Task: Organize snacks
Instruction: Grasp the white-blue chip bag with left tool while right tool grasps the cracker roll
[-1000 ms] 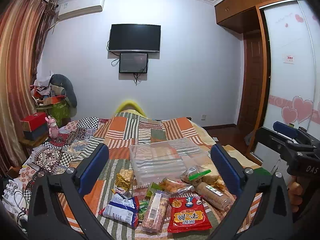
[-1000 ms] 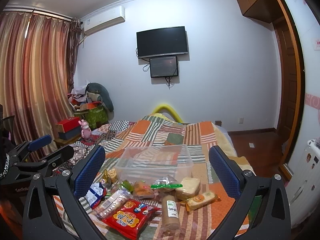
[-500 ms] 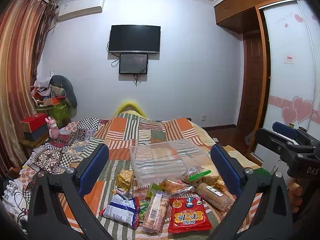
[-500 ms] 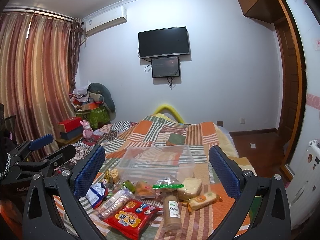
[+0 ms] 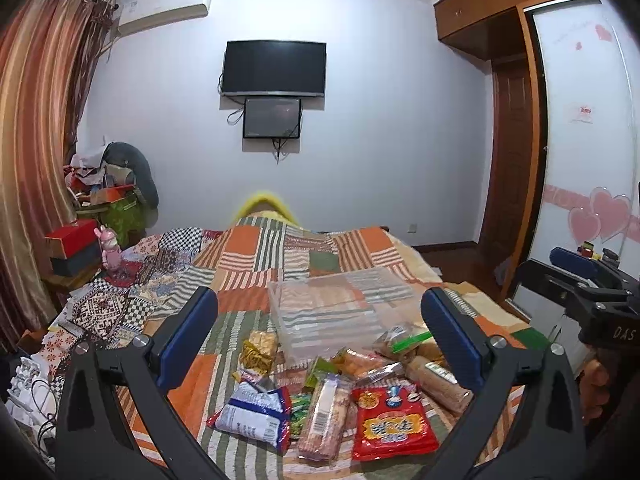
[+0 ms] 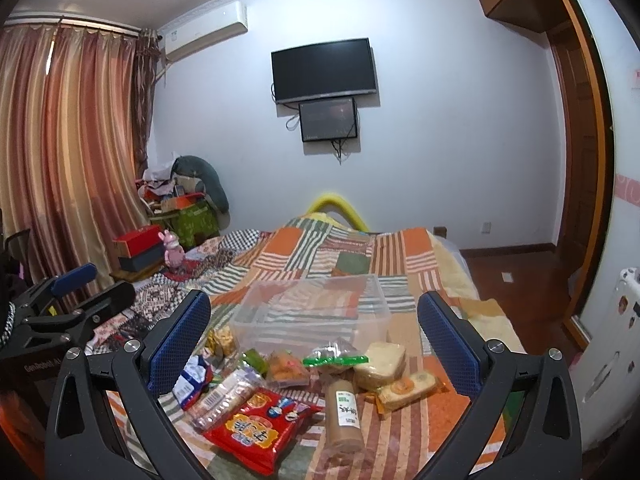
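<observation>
Several snack packs lie on the striped bedspread in front of a clear plastic bin [image 5: 332, 312] [image 6: 312, 308]. A red packet [image 5: 390, 424] [image 6: 256, 428], a blue-white bag [image 5: 252, 412] [image 6: 192, 376], a long cracker pack [image 5: 324, 412] [image 6: 228, 396], a brown roll [image 6: 344, 412] [image 5: 436, 384] and bread packs [image 6: 380, 364] are among them. My left gripper [image 5: 320, 340] is open and empty, held above the pile. My right gripper [image 6: 314, 340] is open and empty too. Each gripper shows in the other's view: the right one [image 5: 580, 280] and the left one [image 6: 76, 292].
The bed [image 5: 256, 248] fills the middle. A cluttered nightstand with a red box [image 5: 72, 236] and pink toy [image 5: 110, 248] stands at the left by the curtains. A wardrobe [image 5: 580, 160] stands at the right. Cables [image 5: 32, 392] lie at the near left.
Both grippers stay open and have barely moved; the right wrist view has shifted slightly. The snacks and bin lie as before.
</observation>
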Motion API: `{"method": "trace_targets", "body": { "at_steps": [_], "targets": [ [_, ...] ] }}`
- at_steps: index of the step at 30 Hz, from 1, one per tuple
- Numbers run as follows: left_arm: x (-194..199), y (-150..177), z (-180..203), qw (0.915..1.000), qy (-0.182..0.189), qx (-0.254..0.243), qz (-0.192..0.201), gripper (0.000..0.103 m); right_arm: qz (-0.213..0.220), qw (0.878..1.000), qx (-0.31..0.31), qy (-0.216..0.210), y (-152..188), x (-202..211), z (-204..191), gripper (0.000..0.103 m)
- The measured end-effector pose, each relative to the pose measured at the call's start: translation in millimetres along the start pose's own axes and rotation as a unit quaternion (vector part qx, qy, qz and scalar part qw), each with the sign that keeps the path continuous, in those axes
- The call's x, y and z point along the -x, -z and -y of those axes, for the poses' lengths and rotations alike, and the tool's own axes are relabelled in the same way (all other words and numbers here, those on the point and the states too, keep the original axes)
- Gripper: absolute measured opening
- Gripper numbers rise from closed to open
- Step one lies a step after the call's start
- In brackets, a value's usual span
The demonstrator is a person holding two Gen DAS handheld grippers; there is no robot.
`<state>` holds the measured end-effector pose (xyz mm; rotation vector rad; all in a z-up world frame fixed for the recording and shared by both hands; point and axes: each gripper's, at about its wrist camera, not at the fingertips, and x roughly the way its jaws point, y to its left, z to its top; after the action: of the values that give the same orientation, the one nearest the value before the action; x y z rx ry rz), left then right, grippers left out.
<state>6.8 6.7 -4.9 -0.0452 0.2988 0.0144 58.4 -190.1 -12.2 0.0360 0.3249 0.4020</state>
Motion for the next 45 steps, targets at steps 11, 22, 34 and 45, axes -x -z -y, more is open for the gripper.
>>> {"method": "trace_targets", "body": {
  "at_steps": [11,22,34,45],
  "targets": [
    [-39.6,27.9,-45.9,0.9954,-0.035,-0.007,-0.089,0.085,-0.072,0.997,0.002,0.010,23.4,-25.8,21.5,0.082],
    [-104.6,82.2,-84.3,0.9762,-0.033,0.004,-0.214,0.082,-0.168,0.986,-0.015,0.009,54.6,-61.4,46.7,0.066],
    [-153.3,133.8,-87.1,0.9523,-0.005,0.016,-0.305,0.092,-0.246,0.968,-0.034,-0.026,84.1,-93.9,44.2,0.054],
    [-170.8,149.1,-107.2,0.9466,0.019,0.072,-0.314,0.103,-0.294,0.955,-0.023,-0.042,106.2,-119.5,32.1,0.048]
  ]
}}
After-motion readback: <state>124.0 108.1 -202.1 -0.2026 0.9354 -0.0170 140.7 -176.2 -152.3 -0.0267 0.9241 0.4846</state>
